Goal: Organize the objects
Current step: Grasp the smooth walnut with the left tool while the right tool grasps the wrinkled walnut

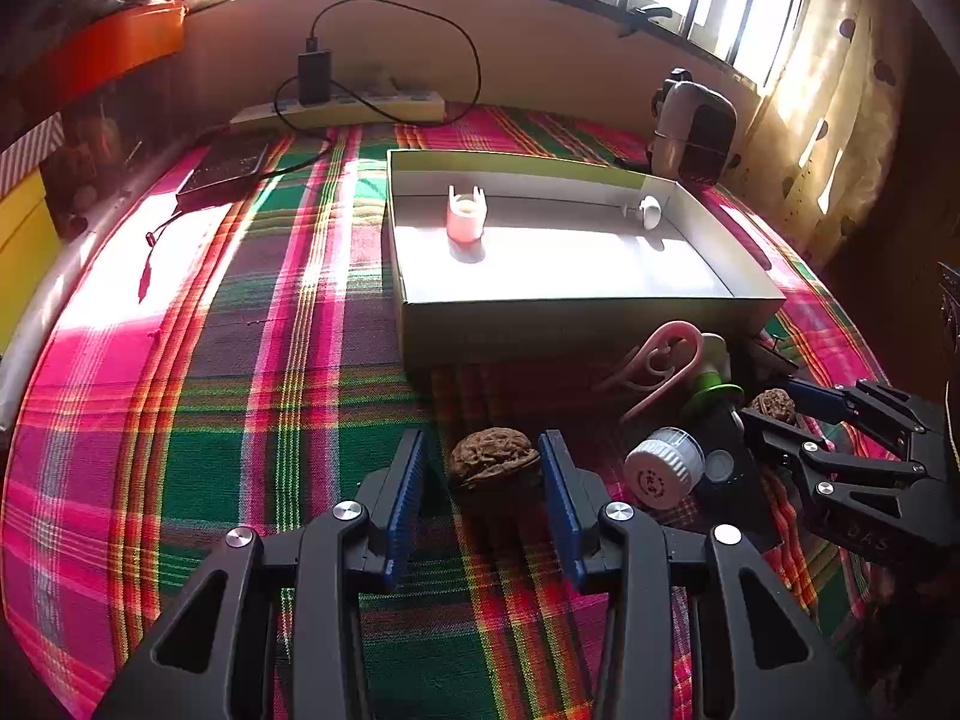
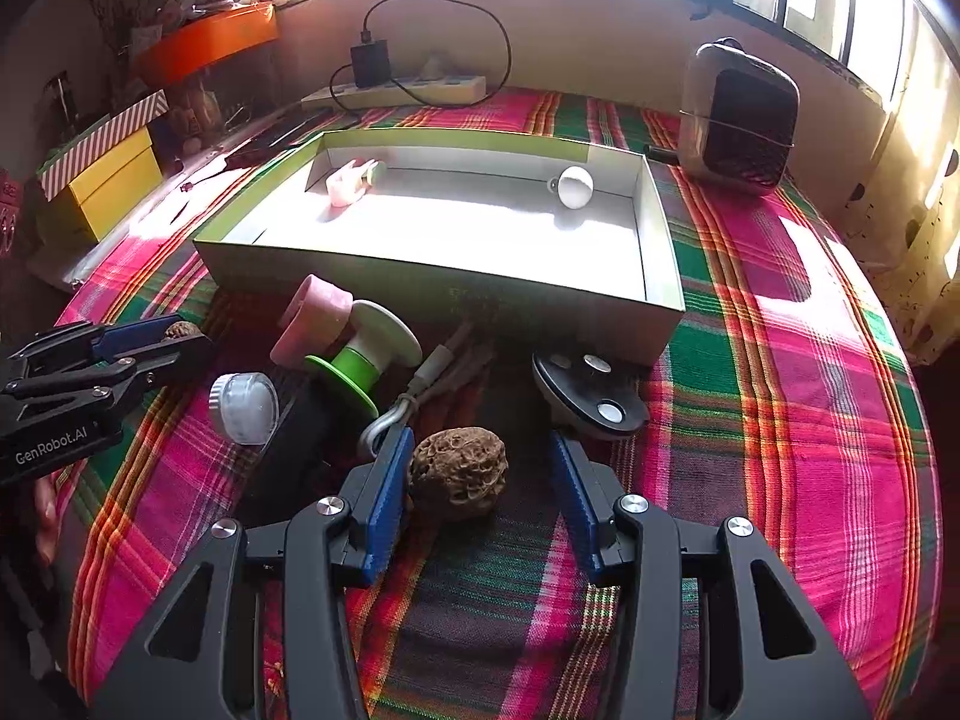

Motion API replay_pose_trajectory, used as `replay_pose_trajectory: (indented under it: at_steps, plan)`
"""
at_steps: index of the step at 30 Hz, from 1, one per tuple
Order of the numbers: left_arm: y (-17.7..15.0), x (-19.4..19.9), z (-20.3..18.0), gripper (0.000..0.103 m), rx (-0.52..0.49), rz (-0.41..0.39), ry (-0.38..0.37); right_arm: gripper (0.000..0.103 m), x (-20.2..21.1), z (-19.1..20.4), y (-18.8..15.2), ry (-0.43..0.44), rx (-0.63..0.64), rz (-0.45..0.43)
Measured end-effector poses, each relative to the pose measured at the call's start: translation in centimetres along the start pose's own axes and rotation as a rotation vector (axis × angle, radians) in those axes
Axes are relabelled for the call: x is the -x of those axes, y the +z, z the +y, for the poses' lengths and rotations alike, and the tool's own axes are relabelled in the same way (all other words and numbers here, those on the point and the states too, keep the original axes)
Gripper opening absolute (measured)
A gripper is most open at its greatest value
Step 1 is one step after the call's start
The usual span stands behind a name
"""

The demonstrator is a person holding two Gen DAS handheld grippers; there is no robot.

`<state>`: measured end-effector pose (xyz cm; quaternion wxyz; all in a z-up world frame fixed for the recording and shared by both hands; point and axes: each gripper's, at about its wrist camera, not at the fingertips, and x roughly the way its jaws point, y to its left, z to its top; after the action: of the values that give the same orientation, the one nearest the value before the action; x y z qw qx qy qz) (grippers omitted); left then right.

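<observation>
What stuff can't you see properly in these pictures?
- Black block, right wrist view: the white cap and green spool cover most of it.
- Pink piece in the box, right wrist view: sun glare washes out its shape.
- Second walnut, left wrist view: half hidden behind the right tool.
- Print on the box front, right wrist view: too dim to read.

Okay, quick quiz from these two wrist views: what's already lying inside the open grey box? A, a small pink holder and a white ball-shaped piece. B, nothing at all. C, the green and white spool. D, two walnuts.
A: inside the box a small pink holder lies near the far left corner and a white ball-shaped piece near the far right; both walnuts and the spool lie outside on the cloth.
</observation>
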<state>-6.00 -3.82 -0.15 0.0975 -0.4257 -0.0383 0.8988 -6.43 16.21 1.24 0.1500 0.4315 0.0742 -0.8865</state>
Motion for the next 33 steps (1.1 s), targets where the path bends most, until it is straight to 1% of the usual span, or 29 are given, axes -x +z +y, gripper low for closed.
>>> replay_pose_trajectory:
  at_steps: [5,9,11,12,14,33]
  plan:
    - [0.0,0.0,-0.1,0.037,-0.006,0.001,0.007,0.047,0.0,0.0,0.0,0.000,0.000,0.000]
    - [0.0,0.0,-0.2,0.034,-0.010,0.001,0.019,0.047,0.0,0.0,0.0,0.000,-0.002,0.000]
    - [0.0,0.0,0.0,0.031,-0.005,0.000,0.026,0.040,0.0,-0.3,0.0,-0.008,-0.009,-0.002]
    - [0.0,0.1,0.0,0.029,-0.001,0.000,0.028,0.038,0.1,-0.4,-0.1,-0.010,-0.015,-0.004]
    - [0.0,0.1,0.1,0.028,0.003,-0.001,0.025,0.032,0.1,-0.7,-0.1,-0.013,-0.028,-0.006]
    - [0.0,0.1,0.1,0.028,0.002,0.000,0.027,0.032,0.2,-0.9,-0.1,-0.004,-0.036,-0.008]
